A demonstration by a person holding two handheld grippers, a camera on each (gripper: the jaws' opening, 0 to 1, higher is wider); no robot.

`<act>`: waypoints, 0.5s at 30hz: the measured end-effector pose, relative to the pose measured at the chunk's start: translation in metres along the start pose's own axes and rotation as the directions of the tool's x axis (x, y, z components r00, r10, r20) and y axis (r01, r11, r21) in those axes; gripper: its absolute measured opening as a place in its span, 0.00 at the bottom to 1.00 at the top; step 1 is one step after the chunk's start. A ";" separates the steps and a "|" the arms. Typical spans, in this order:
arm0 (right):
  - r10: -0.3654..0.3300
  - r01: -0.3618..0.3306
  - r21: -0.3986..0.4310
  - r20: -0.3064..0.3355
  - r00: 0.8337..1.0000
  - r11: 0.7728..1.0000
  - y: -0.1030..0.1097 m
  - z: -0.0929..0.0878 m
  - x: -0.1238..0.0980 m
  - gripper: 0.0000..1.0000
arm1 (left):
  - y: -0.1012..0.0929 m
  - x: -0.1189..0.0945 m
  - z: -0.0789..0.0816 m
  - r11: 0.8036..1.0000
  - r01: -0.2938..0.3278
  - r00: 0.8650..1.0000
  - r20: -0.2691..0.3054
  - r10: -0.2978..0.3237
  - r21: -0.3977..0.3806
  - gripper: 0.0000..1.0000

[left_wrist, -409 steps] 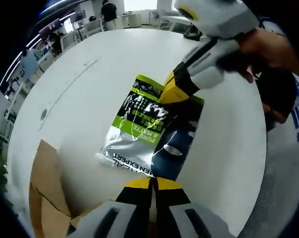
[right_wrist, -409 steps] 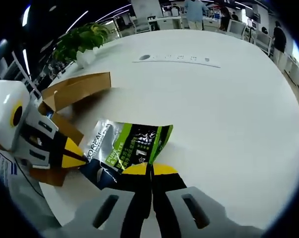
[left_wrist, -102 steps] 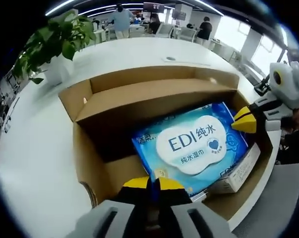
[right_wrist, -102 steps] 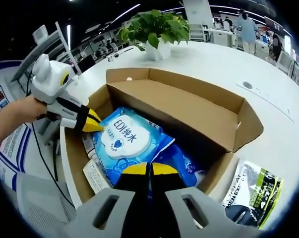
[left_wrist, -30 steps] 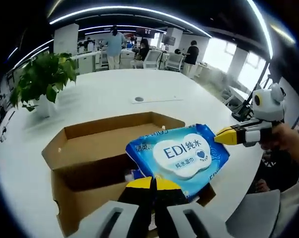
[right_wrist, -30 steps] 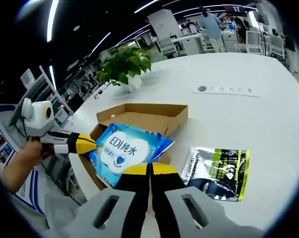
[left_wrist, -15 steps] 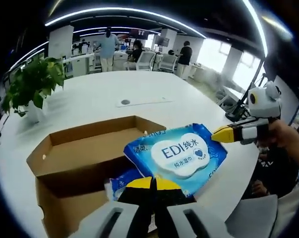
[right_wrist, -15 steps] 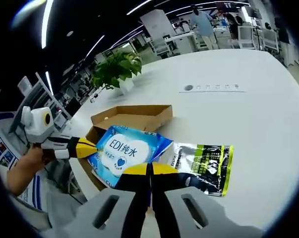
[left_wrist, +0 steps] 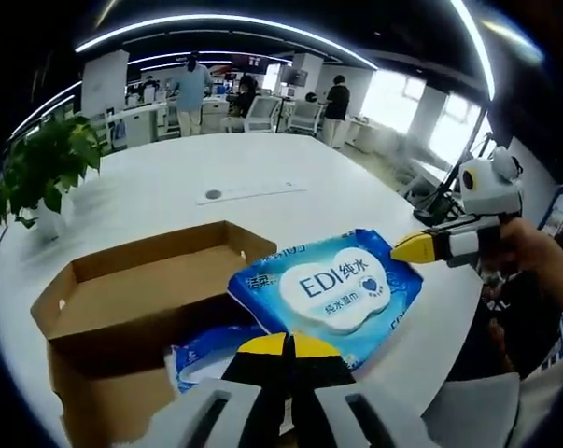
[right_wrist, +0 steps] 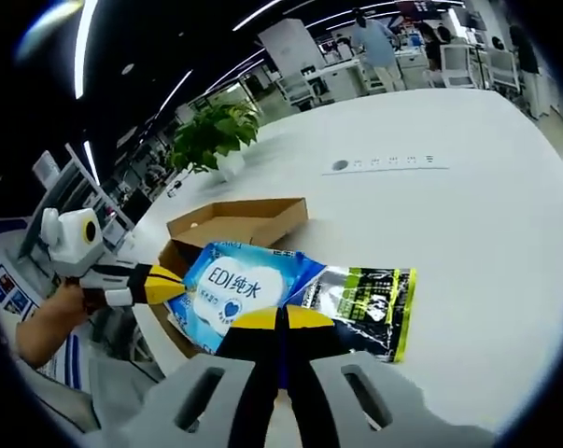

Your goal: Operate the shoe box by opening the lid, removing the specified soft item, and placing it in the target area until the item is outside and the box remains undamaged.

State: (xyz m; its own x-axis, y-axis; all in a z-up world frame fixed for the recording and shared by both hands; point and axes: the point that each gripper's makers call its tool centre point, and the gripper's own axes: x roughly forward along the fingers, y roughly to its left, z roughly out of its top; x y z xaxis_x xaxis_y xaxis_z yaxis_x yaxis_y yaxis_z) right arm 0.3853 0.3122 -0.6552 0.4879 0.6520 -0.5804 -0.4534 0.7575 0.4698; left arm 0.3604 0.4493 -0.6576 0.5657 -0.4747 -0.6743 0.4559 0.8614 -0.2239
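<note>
Left gripper view: the left tool (left_wrist: 288, 347), jaws closed on the glossy blue wipes pack (left_wrist: 330, 291), holds it above the open cardboard box (left_wrist: 141, 289); the right tool (left_wrist: 414, 246) pinches its far corner. Broad white bench (left_wrist: 169, 201) beyond.

Right gripper view: right tool (right_wrist: 281, 322) grips the pack (right_wrist: 239, 285) between box (right_wrist: 234, 222) and flat foil pouch (right_wrist: 365, 303); open bench (right_wrist: 468, 233) to the right.

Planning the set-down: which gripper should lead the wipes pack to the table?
Probably the right gripper. Both grippers hold the wipes pack aloft, but the right's end is nearer the silver-green pouch and bare table; the left gripper sits over the box.
</note>
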 end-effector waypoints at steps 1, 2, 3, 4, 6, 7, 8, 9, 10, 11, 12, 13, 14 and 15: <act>-0.001 0.001 0.001 0.000 1.000 1.000 -0.002 0.000 -0.002 0.00 | -0.003 0.001 0.000 1.000 0.003 1.000 0.001 -0.003 0.002 0.00; -0.001 0.001 0.002 0.000 1.000 1.000 -0.004 -0.001 -0.003 0.00 | -0.004 0.002 0.001 1.000 0.004 1.000 0.001 -0.004 0.006 0.00; 0.000 0.000 0.005 0.000 1.000 1.000 -0.006 -0.001 -0.004 0.00 | -0.006 0.004 0.001 1.000 0.005 1.000 -0.001 -0.005 0.011 0.00; 0.001 -0.001 0.006 0.000 1.000 1.000 -0.007 -0.001 -0.005 0.00 | -0.007 0.005 0.001 1.000 0.006 1.000 -0.001 -0.006 0.016 0.00; -0.002 0.002 0.013 0.000 1.000 1.000 -0.012 -0.001 -0.007 0.00 | -0.011 0.008 0.002 1.000 0.012 1.000 -0.002 -0.012 0.016 0.00; -0.004 0.004 0.014 0.000 1.000 1.000 -0.014 -0.002 -0.008 0.00 | -0.015 0.010 0.002 1.000 0.016 1.000 -0.005 -0.015 0.019 0.00; -0.004 0.004 0.016 0.001 1.000 1.000 -0.016 -0.002 -0.010 0.00 | -0.016 0.011 0.002 1.000 0.016 1.000 -0.006 -0.016 0.022 0.00; -0.008 0.008 0.022 0.000 1.000 1.000 -0.019 -0.002 -0.011 0.00 | -0.020 0.014 0.002 0.999 0.020 1.000 -0.009 -0.020 0.037 0.00; -0.010 0.010 0.025 0.000 1.000 1.000 -0.021 -0.003 -0.012 0.00 | -0.021 0.015 0.002 0.999 0.021 1.000 -0.008 -0.021 0.038 0.00; -0.013 0.013 0.029 0.001 1.000 0.999 -0.024 -0.003 -0.014 0.00 | -0.024 0.018 0.002 0.999 0.024 1.000 -0.011 -0.024 0.044 0.00; -0.018 0.018 0.031 -0.001 1.000 0.999 -0.027 -0.004 -0.015 0.00 | -0.025 0.020 0.002 0.999 0.027 1.000 -0.014 -0.026 0.046 0.00; -0.021 0.021 0.033 -0.003 1.000 0.999 -0.029 -0.005 -0.015 0.00 | -0.026 0.022 0.002 0.998 0.029 0.999 -0.014 -0.029 0.048 0.00; -0.024 0.024 0.037 -0.006 1.000 0.999 -0.032 -0.006 -0.016 0.00 | -0.028 0.026 0.002 0.998 0.034 0.999 -0.018 -0.033 0.048 0.00; -0.027 0.027 0.036 -0.006 1.000 0.999 -0.034 -0.007 -0.016 0.00 | -0.029 0.028 0.002 0.998 0.037 0.999 -0.022 -0.035 0.050 0.00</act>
State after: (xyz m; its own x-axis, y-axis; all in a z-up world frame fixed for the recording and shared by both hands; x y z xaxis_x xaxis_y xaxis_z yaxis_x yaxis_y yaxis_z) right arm 0.3882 0.2755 -0.6664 0.4951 0.6313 -0.5969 -0.4125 0.7755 0.4779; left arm 0.3640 0.4108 -0.6682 0.5340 -0.5009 -0.6811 0.5101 0.8334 -0.2129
